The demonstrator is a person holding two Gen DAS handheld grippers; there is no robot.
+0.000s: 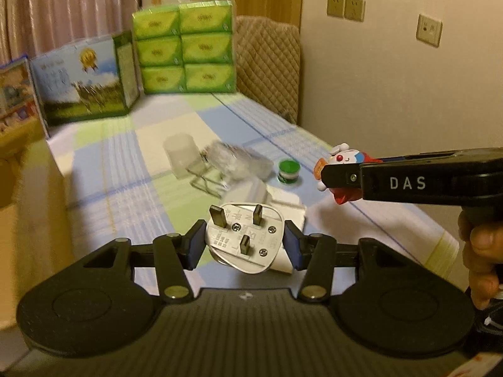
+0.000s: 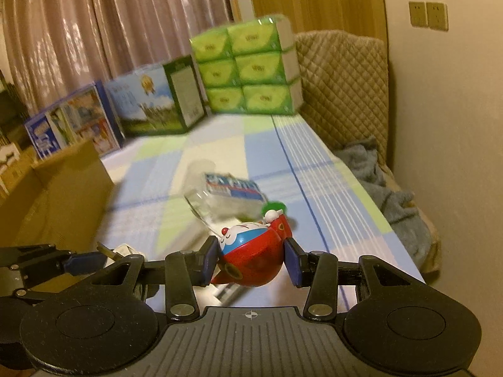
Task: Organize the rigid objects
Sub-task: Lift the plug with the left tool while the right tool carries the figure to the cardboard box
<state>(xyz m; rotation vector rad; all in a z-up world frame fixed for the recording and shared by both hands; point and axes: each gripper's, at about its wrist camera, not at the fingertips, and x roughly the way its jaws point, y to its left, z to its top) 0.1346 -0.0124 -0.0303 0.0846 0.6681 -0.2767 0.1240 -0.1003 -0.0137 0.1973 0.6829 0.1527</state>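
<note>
My left gripper [image 1: 243, 243] is shut on a white three-pin plug [image 1: 243, 237], prongs facing the camera, held above the checked cloth. My right gripper [image 2: 251, 259] is shut on a red, blue and white cartoon figurine [image 2: 250, 256]; it also shows in the left wrist view [image 1: 341, 165], held at the right. The left gripper [image 2: 85, 262] with the plug [image 2: 121, 251] shows at the left of the right wrist view. A clear plastic bottle with a blue label [image 2: 226, 193] and green cap [image 1: 289, 171] lies on the cloth. A translucent cup [image 1: 182, 155] stands beside it.
Green tissue packs [image 1: 185, 47], a green-blue carton [image 1: 88, 81] and a blue box [image 2: 72, 125] line the far edge. An open cardboard box [image 2: 56, 194] sits at the left. A quilted headboard [image 2: 342, 94] and grey towel [image 2: 383, 188] lie right, by the wall.
</note>
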